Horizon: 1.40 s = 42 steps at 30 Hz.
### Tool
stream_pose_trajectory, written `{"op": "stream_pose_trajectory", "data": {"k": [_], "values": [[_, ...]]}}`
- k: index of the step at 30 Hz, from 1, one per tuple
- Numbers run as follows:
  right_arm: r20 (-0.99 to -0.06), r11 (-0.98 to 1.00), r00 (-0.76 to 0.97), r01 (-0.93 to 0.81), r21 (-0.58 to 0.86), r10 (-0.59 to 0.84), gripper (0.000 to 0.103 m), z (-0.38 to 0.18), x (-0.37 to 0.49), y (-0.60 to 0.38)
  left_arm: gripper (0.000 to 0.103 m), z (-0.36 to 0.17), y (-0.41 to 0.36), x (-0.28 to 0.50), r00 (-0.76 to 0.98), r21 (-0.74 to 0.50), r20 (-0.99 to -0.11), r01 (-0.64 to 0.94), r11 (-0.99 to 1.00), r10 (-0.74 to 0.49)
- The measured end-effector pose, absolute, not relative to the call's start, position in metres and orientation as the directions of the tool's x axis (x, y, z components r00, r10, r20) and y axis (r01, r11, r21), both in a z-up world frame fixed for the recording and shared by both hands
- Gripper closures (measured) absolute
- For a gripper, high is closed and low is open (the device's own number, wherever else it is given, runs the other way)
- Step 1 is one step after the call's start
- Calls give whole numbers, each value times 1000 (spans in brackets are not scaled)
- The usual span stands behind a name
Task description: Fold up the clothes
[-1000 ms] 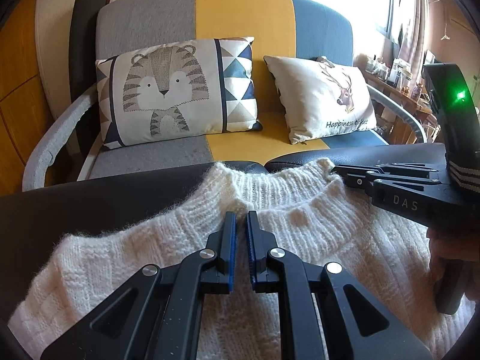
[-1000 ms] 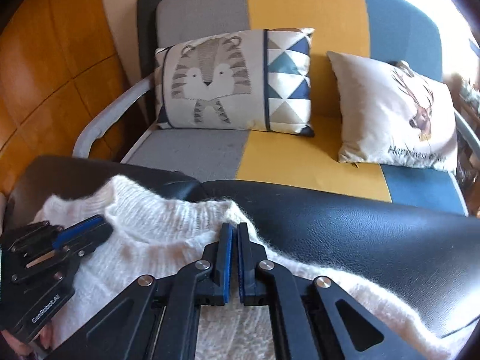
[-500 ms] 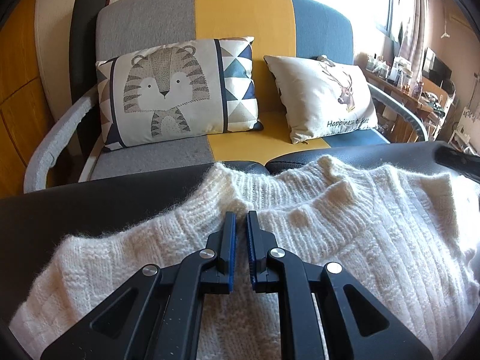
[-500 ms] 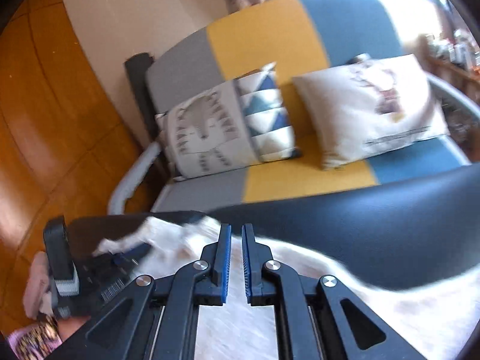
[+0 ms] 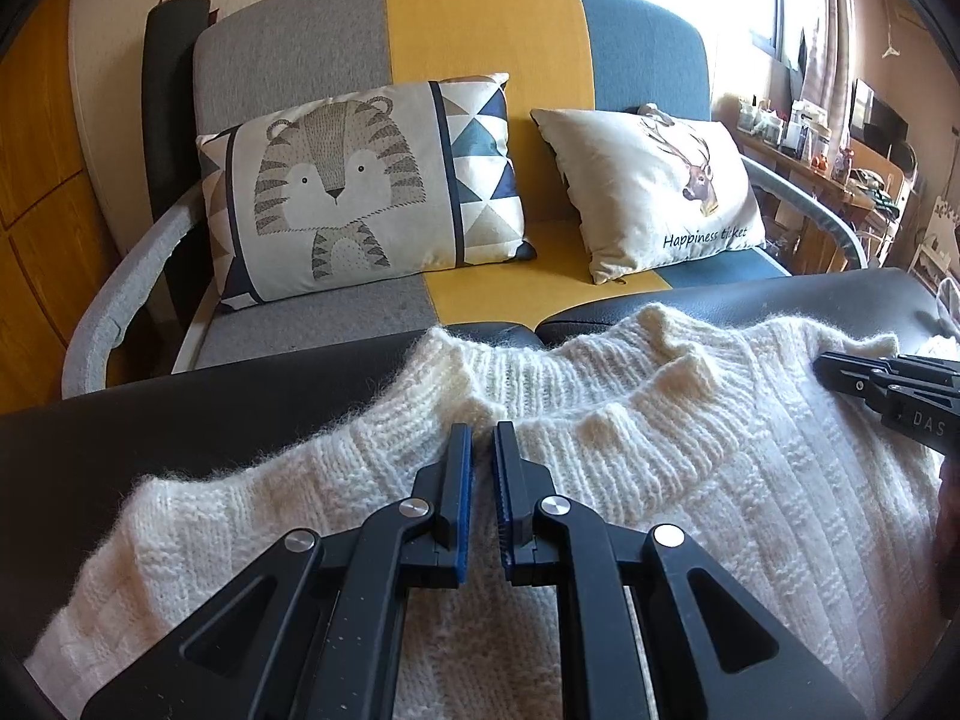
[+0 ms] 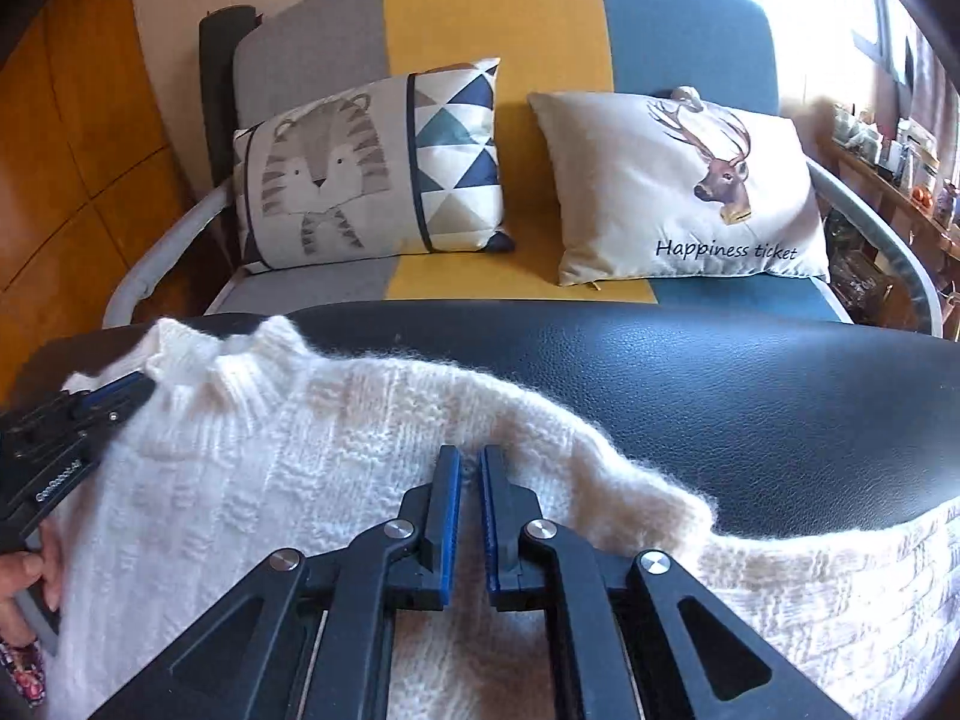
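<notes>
A fluffy white knit sweater [image 5: 690,456] lies front-up on a black leather surface [image 5: 150,420], with its collar [image 5: 540,378] towards the sofa. My left gripper [image 5: 483,432] rests over the collar's left side, its jaws shut to a thin slit with nothing visibly clamped. In the right wrist view, my right gripper [image 6: 471,453] sits low over the sweater [image 6: 270,456] at its right shoulder, jaws likewise shut to a slit. One sleeve [image 6: 840,588] trails off to the right. Each gripper shows in the other's view: the right gripper [image 5: 840,363] and the left gripper [image 6: 135,387].
Behind the black leather surface [image 6: 720,390] stands a grey, yellow and blue sofa [image 5: 480,30] with a tiger cushion [image 5: 336,192] and a deer cushion [image 5: 654,180]. Wooden panels line the left wall. A cluttered shelf [image 5: 840,156] stands far right. A hand [image 6: 24,576] holds the left gripper.
My right gripper lifted off near the collar, swung away, and came back down further right on the shoulder. The sweater's right side now lies spread wider. The left gripper stayed put.
</notes>
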State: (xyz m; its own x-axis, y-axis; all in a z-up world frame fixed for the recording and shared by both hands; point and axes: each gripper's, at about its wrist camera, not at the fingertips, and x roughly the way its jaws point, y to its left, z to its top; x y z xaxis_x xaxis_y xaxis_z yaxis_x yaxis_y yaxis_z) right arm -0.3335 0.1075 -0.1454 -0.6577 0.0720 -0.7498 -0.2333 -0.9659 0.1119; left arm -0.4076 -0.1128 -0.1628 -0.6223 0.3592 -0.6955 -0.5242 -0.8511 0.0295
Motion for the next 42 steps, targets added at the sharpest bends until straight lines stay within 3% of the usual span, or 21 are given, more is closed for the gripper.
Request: {"op": "stream_pose_trajectory", "data": {"k": [7, 14, 16, 18, 19, 25, 28, 31, 36, 42], "values": [[-743, -968, -661, -241, 71, 110, 99, -144, -334, 104, 80, -152, -105, -384, -657, 173, -716, -495, -852, 235], [-737, -966, -670, -241, 98, 93, 99, -143, -332, 108, 80, -152, -160, -367, -669, 146, -734, -318, -937, 113], [-737, -966, -669, -242, 87, 101, 99, -143, -333, 106, 68, -157, -180, -368, -660, 94, -744, -258, -962, 104], [-737, -968, -665, -244, 61, 121, 99, -143, -334, 102, 38, -160, -193, -371, -658, 55, -747, -201, -978, 93], [-737, -968, -663, -244, 53, 127, 99, -143, -334, 101, 36, -163, -200, -373, -652, 22, -751, -182, -983, 104], [-748, -969, -658, -229, 93, 84, 96, -141, -335, 106, 34, -166, -205, -374, -655, -3, -746, -177, -984, 120], [-751, -958, -660, -206, 202, -17, 85, -129, -318, 113, 34, -167, -206, -373, -658, -9, -742, -177, -984, 125], [-714, -919, -692, -203, 338, -110, 84, -126, -280, 121, 34, -167, -206, -372, -660, -16, -739, -178, -984, 131], [-721, -848, -686, -324, 420, -95, 84, -140, -205, 168, 33, -165, -203, -371, -658, -1, -743, -177, -984, 119], [-728, -795, -683, -477, 374, 67, 84, -148, -131, 240, 32, -154, -200, -348, -645, 23, -756, -193, -981, 109]]}}
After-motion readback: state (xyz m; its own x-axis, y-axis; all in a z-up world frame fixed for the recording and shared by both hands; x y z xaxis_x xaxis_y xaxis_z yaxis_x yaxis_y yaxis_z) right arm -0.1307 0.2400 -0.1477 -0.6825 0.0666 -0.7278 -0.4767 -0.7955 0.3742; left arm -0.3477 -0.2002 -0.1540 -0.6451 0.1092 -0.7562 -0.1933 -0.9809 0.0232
